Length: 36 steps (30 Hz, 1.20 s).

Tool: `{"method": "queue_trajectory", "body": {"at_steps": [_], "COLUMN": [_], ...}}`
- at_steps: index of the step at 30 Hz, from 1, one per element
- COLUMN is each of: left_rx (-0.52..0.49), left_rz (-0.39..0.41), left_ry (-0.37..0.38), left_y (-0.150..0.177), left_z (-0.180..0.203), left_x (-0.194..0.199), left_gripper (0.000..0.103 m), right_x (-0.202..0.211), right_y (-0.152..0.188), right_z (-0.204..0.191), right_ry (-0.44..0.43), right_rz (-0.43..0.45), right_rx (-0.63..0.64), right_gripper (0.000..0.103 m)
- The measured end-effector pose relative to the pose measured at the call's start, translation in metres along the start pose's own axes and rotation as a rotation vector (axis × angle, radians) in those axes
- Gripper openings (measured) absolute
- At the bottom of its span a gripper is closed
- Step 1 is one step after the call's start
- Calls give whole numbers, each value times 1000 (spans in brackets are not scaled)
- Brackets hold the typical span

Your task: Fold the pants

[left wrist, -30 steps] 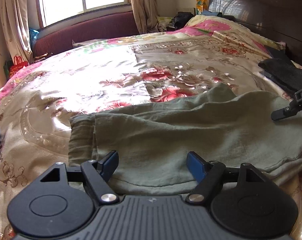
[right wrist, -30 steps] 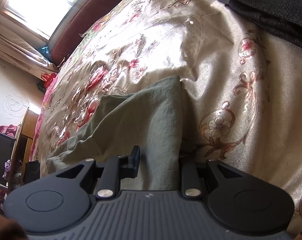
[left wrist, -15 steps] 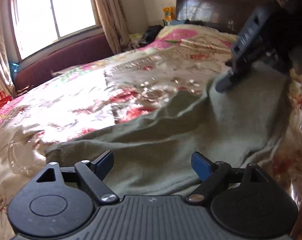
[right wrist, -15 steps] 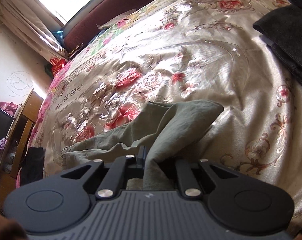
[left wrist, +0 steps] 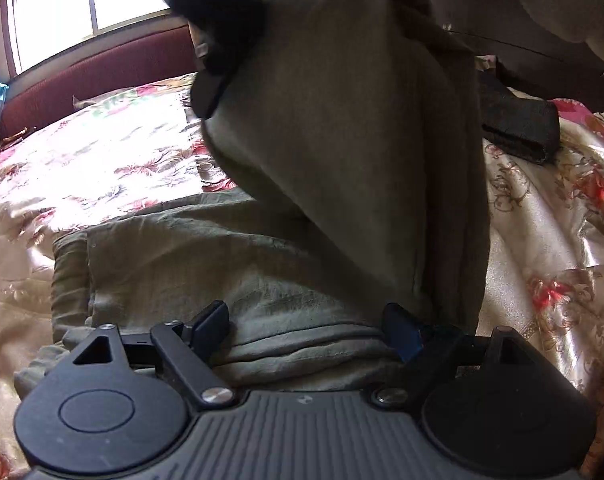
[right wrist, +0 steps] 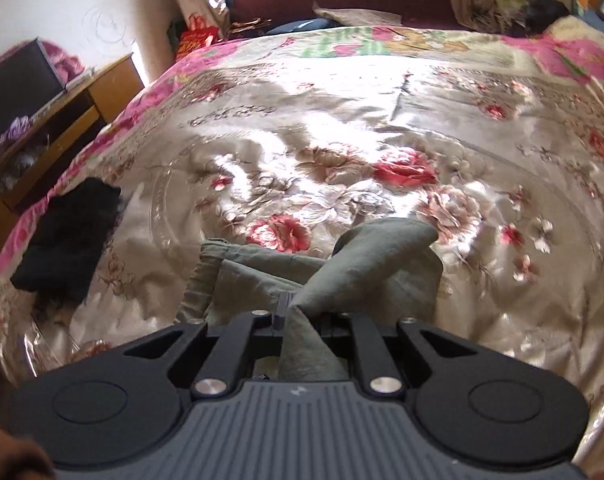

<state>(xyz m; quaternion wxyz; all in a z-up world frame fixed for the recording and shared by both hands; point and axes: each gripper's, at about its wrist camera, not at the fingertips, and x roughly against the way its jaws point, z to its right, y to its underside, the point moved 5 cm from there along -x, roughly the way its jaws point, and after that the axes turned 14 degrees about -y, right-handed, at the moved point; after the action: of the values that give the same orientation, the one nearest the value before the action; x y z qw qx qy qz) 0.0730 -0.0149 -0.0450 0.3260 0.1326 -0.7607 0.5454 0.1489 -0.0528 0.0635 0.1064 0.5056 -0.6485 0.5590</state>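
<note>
Olive pants [left wrist: 230, 264] lie on your floral bedspread [right wrist: 341, 128], waistband flat. Right gripper [right wrist: 302, 316] is clamped on the leg end, lifted mid-fold; left gripper [left wrist: 305, 328] gapes wide over the cloth, holding nothing. Fold is underway, laying down and smoothing remain.

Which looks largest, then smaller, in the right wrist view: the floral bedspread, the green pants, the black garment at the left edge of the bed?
1. Floral bedspread, filling most of the view.
2. Green pants, though the lifted part is nearer the camera, so they may look bigger than they are.
3. Black garment, close to the pants in apparent size.
</note>
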Motion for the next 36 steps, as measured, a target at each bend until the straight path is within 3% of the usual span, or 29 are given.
{"method": "queue_trajectory", "body": {"at_steps": [3, 6, 12, 15, 18, 25, 30, 36], "left_rx": [14, 33, 105, 138, 163, 159, 140, 137], "left_rz": [-3, -5, -46, -41, -32, -6, 12, 43], "left_ry": [8, -6, 0, 6, 12, -14, -35, -82], "left_y": [2, 5, 21, 25, 23, 23, 25, 28], "left_z": [-10, -21, -44, -50, -55, -51, -47, -47], "left_x": [7, 19, 27, 33, 33, 43, 48, 59], "left_gripper": [97, 97, 97, 97, 97, 97, 97, 97], "right_x": [-35, -66, -99, -92, -87, -109, -117, -105], "right_y": [0, 1, 9, 4, -1, 11, 21, 17], "right_z": [-42, -65, -93, -86, -68, -65, -62, -43], "right_ry": [14, -41, -56, -41, 21, -3, 62, 96], "right_rz": [-66, -127, -212, -204, -231, -290, -378, -397], "right_rx": [168, 190, 264, 250, 220, 153, 227, 216], "right_gripper": [12, 10, 10, 15, 37, 37, 35, 35]}}
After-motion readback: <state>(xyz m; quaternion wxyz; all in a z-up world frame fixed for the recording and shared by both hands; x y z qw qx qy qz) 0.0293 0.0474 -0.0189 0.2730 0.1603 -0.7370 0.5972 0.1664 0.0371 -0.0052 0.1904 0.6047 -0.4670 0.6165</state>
